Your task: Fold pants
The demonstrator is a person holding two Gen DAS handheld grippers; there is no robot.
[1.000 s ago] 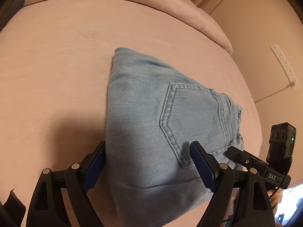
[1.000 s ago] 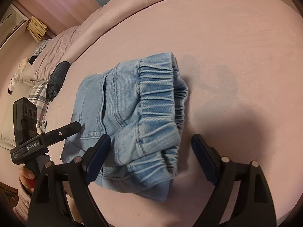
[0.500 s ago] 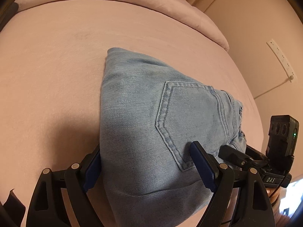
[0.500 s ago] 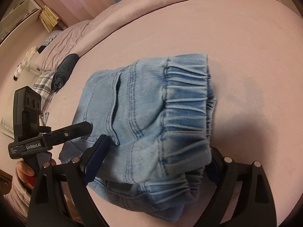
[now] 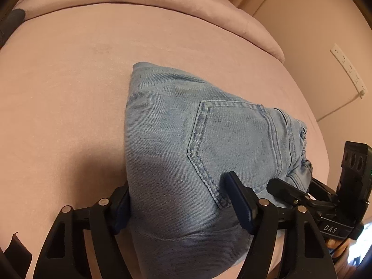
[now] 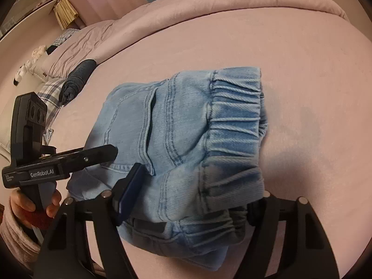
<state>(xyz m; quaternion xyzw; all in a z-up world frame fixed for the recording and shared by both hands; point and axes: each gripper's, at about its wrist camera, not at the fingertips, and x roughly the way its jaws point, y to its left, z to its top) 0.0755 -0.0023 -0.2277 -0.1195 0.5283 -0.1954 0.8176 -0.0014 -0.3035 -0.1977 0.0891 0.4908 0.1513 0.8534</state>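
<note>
The light blue denim pants [image 5: 186, 153] lie folded into a thick bundle on the pink bed. Their back pocket faces up in the left wrist view, and the elastic waistband [image 6: 234, 121] shows in the right wrist view. My left gripper [image 5: 181, 207] is open, with its fingers straddling the near fold of the bundle. My right gripper [image 6: 193, 193] is open and straddles the waistband end; its right finger is partly hidden by the denim. Each gripper shows in the other's view, the right one [image 5: 302, 193] and the left one [image 6: 93, 155].
The pink bedspread [image 5: 69, 93] spreads all around. A rolled dark garment [image 6: 76, 79] and plaid cloth [image 6: 50, 93] lie at the bed's far left. A wall with a white power strip [image 5: 348, 69] stands to the right.
Both grippers have moved forward onto the bundle, so the jeans now sit between their open fingers. The bundle looks larger and closer in both views.
</note>
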